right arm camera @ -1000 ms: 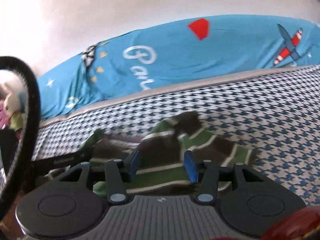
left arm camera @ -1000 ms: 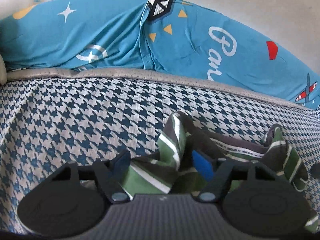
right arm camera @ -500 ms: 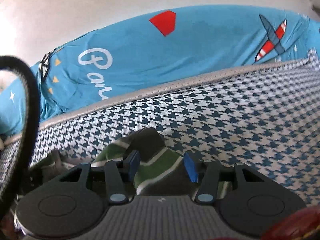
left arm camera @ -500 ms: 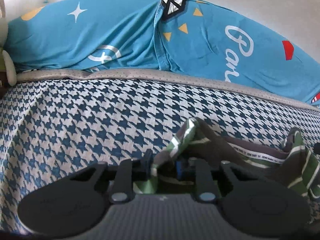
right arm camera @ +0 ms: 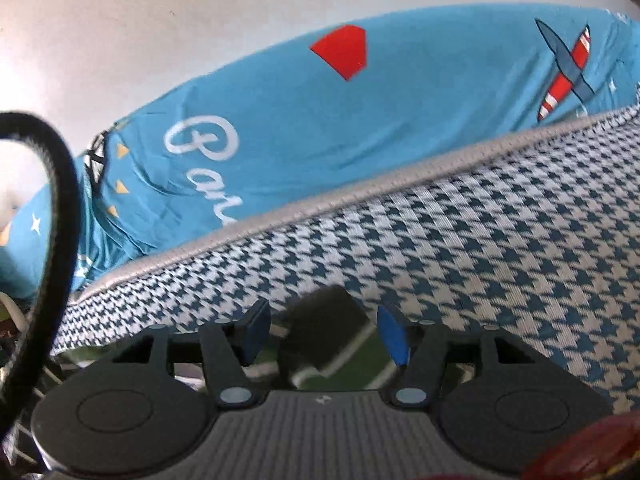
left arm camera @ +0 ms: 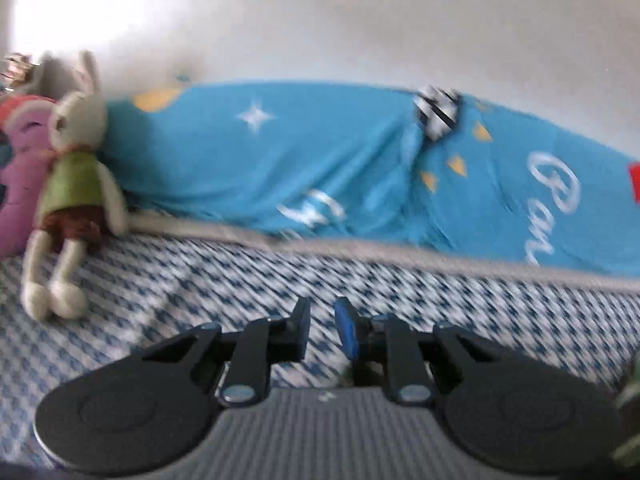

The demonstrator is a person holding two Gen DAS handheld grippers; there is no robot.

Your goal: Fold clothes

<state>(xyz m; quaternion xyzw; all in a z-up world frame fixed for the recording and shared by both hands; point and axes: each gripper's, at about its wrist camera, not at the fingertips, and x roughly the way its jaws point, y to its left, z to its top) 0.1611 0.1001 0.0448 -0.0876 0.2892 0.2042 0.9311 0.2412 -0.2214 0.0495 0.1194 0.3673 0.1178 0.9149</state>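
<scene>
- Early step, by the look: taking hold of the crumpled green, grey and white striped cloth garment (right arm camera: 332, 346) on the blue-and-white houndstooth woven mattress (right arm camera: 500, 240).
- Left gripper (left arm camera: 322, 320): closing, narrow gap, tips bare; hold lower down impossible to tell.
- Right gripper (right arm camera: 320, 332): opening, garment fold between the jaws, untouched.
- Next, probably: firm pinches on 2 edges, then spreading flat.

L tool (left arm camera: 323, 322) angled down, jaws nearly together, closing, narrow gap btwn pads, nothing visibly clamped at tips. R tool (right arm camera: 320, 330) angled down, jaws apart & opening, striped garment (right arm camera: 320, 340) btwn fingers, pads not touching it.
</scene>
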